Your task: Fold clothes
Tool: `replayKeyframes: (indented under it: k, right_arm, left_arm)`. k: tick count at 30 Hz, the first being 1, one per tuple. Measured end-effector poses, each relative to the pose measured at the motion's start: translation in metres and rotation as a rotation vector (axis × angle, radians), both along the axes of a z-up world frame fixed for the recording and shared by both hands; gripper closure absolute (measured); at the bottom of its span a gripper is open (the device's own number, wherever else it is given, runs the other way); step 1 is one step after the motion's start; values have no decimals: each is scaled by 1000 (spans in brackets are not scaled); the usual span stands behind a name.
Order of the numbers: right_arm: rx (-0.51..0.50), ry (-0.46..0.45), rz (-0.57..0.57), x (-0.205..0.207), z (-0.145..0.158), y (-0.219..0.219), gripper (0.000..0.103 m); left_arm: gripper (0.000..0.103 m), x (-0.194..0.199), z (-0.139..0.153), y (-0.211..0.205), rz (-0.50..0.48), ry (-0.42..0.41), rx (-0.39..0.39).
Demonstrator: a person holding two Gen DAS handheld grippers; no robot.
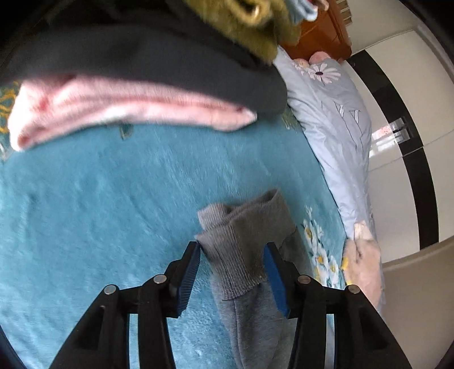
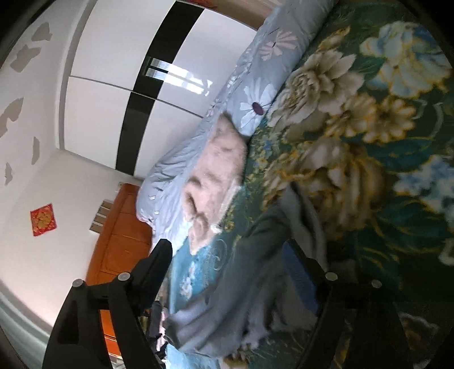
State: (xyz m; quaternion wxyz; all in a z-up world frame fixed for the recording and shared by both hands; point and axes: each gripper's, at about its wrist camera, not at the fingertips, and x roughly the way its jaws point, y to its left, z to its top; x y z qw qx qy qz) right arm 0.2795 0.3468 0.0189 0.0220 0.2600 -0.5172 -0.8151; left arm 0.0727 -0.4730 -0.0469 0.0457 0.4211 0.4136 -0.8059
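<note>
The left tongs (image 1: 232, 257) stand apart over the teal bed blanket (image 1: 99, 198). Between their blue pads lies the ribbed cuff of a grey garment (image 1: 241, 244); the cuff rises slightly past the tips and the rest of the cloth runs back under the tongs toward the camera. The right-hand pad sits against the cuff's edge, the left-hand pad just touches its corner, and neither is pressing it.

Toward the far edge of the bed, a folded pink garment (image 1: 113, 110) lies beneath a dark grey one (image 1: 142, 51), with an olive fleece piece (image 1: 249, 25) on top. A pale blue floral quilt (image 1: 334, 122) runs along the bed's right edge.

The right tongs (image 2: 227, 249) gape wide. Blurred grey cloth (image 2: 249, 283) lies between and below their fingers, on the bed's dark green flowered blanket (image 2: 369, 113); no pad is closed on it. A cream fluffy item (image 2: 215, 173) rests against the quilt beyond.
</note>
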Motion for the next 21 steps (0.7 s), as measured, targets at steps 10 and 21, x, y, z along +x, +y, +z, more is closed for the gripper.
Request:
replayKeyframes:
  k: [10,21]
  right_arm:
    - [-59,-166,-98,47,-50,11,22]
    - [-100,-194,-76,43,-67,0,22]
  left_arm:
    - [68,-10,-18,6,48,46,36]
    - [89,8,45,5,44,133,-36]
